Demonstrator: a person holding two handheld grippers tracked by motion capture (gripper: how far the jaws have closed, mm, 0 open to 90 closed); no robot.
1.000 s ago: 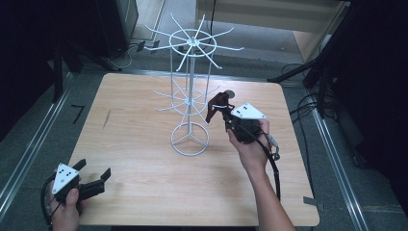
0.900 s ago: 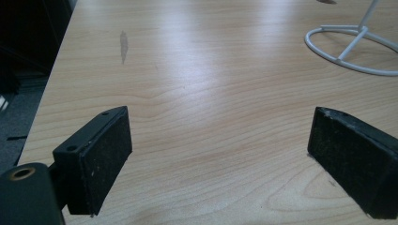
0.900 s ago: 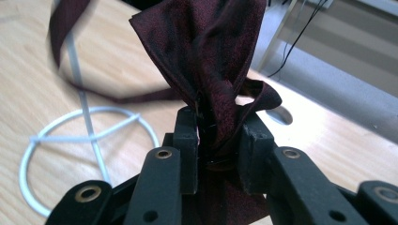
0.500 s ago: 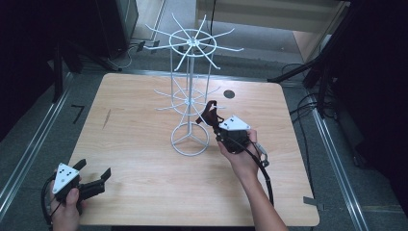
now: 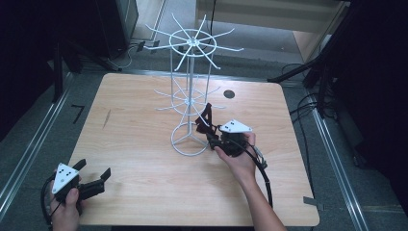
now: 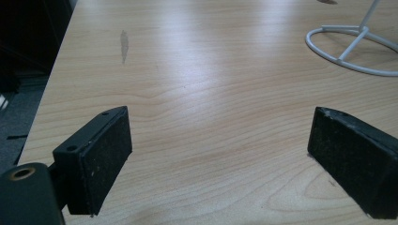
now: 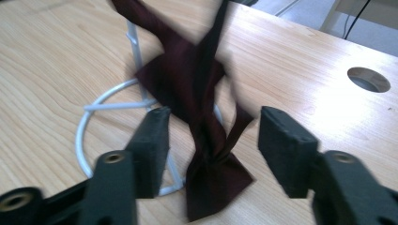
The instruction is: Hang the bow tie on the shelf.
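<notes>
A: What is the right gripper (image 7: 209,136) doing now?

B: Its jaws have just been opening. The dark red bow tie (image 7: 202,117) is hanging between them, but the pads are not pressing it.

A: Where is the bow tie hanging?

B: On the white wire rack (image 5: 190,96), beside the round base, near the middle of the table (image 5: 144,183).

A: And the left gripper (image 5: 94,177)?

B: It is resting released at the near left corner, holding nothing.

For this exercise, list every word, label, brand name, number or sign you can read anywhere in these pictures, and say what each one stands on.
Floor, left of the table: a dark mark shaped like "7"; whether it is a numeral cannot be told.
Wire stand, dark red fabric, both grippers: no lettering to read.
</notes>
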